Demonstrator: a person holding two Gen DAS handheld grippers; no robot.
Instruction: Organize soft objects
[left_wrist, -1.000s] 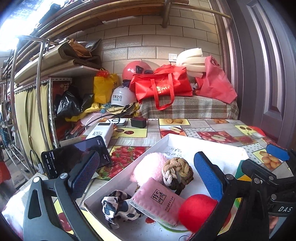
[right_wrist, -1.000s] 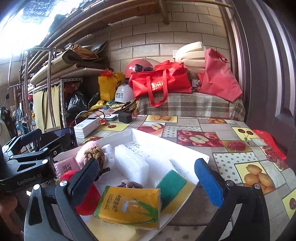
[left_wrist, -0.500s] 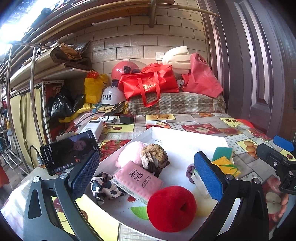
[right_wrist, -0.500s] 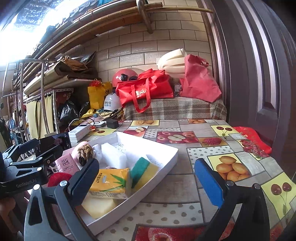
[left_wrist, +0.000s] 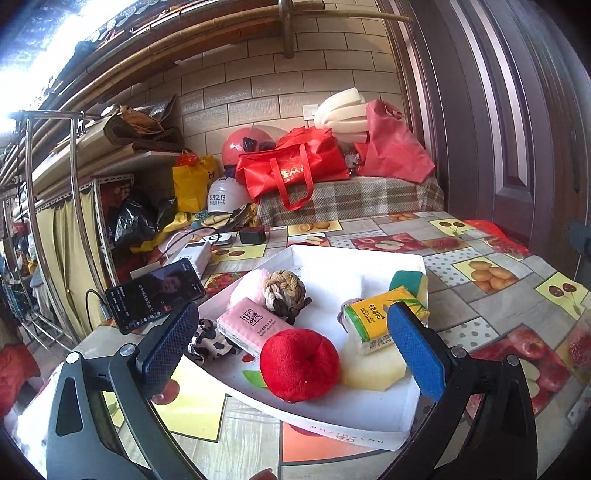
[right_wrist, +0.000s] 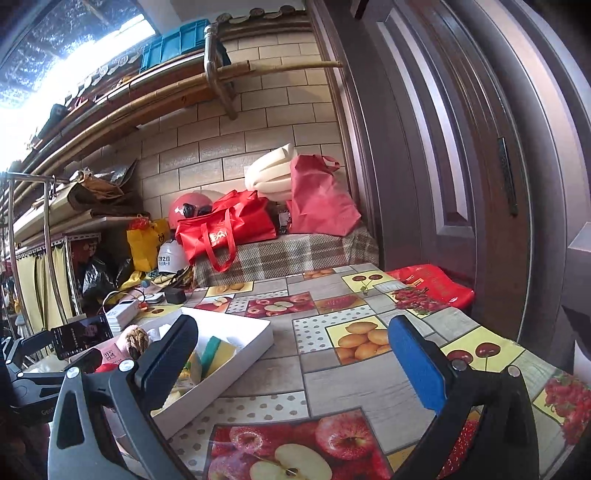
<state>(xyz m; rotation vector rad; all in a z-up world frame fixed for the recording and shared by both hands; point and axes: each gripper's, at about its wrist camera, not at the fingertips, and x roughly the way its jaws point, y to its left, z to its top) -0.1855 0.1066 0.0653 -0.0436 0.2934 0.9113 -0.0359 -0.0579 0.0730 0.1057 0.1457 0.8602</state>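
Now both grippers have drawn back from the white tray: the left gripper hovers over its near edge, the right gripper faces bare surface, tray at 9 o'clock. Jaws of both stand wide apart, empty. No pick is committed. The red plush ball, round and fuzzy, lies at the tray's 6 o'clock end, touching the pink tissue pack.

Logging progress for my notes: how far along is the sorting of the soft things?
Done: the red plush ball, pink tissue pack, yellow tissue pack and green-yellow sponge lie in the white cardboard tray. In hand: nothing; left gripper and right gripper are open. Left: nothing soft visible outside the tray.
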